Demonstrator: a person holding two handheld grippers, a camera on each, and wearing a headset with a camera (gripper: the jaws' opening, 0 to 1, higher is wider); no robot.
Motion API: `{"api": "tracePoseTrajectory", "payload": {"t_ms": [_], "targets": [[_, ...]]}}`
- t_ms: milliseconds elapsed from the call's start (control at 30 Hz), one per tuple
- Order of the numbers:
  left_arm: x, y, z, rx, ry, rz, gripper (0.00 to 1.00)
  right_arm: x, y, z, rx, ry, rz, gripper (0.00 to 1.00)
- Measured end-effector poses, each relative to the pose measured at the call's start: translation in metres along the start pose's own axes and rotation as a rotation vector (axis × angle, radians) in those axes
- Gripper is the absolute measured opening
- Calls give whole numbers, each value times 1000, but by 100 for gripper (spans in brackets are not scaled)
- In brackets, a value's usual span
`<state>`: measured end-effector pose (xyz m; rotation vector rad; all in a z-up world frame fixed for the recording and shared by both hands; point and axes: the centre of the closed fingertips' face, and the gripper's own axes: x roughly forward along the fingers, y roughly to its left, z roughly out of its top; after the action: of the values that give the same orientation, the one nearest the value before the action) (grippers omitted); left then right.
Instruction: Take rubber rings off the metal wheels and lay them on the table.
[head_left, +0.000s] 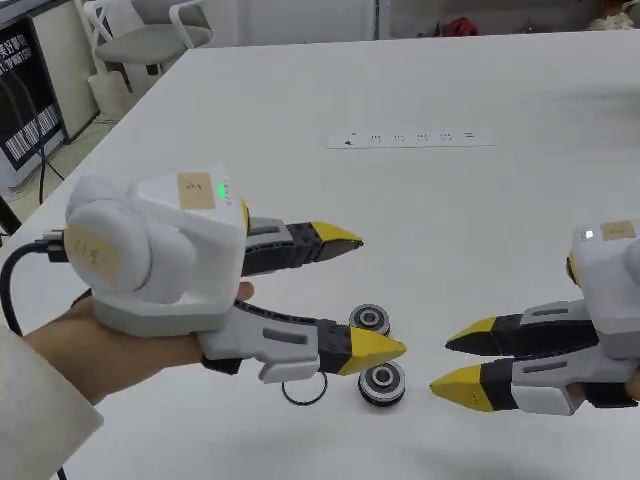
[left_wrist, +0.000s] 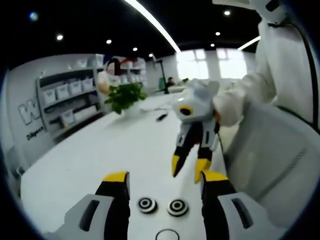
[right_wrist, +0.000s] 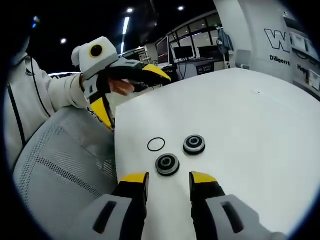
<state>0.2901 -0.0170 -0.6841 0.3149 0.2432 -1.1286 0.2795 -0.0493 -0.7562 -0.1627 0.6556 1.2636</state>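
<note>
Black thin rubber ring (head_left: 304, 403) loose on white table (head_left: 450, 220), just beside two small round metal wheels (head_left: 382, 384). Over these, yellow-tipped left gripper (head_left: 380, 295) spread wide, empty; yellow-tipped right gripper (head_left: 440, 365) slightly parted, empty, close by.

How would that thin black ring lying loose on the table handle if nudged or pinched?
The ring is a thin loop lying flat, so probably light and likelier to slide than roll. So slender, it likely flexes when pinched. Flush on the table, it may be awkward to grip.
</note>
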Motion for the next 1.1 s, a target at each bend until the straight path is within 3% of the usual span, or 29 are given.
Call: {"api": "tracePoseTrajectory", "payload": {"t_ms": [300, 500, 667, 900, 1100], "targets": [[11, 11, -28, -56, 26, 18, 48, 14, -1, 1, -5, -2, 11, 30], [15, 5, -40, -57, 37, -5, 41, 26, -2, -2, -6, 13, 16, 30], [19, -3, -59, -56, 83, -29, 39, 36, -3, -11, -22, 43, 27, 30], [27, -11, -69, -45, 111, -54, 33, 44, 0, -22, -50, 74, 35, 29], [31, -17, -76, -39, 129, -72, 27, 49, 0, -24, -56, 61, 21, 29]]}}
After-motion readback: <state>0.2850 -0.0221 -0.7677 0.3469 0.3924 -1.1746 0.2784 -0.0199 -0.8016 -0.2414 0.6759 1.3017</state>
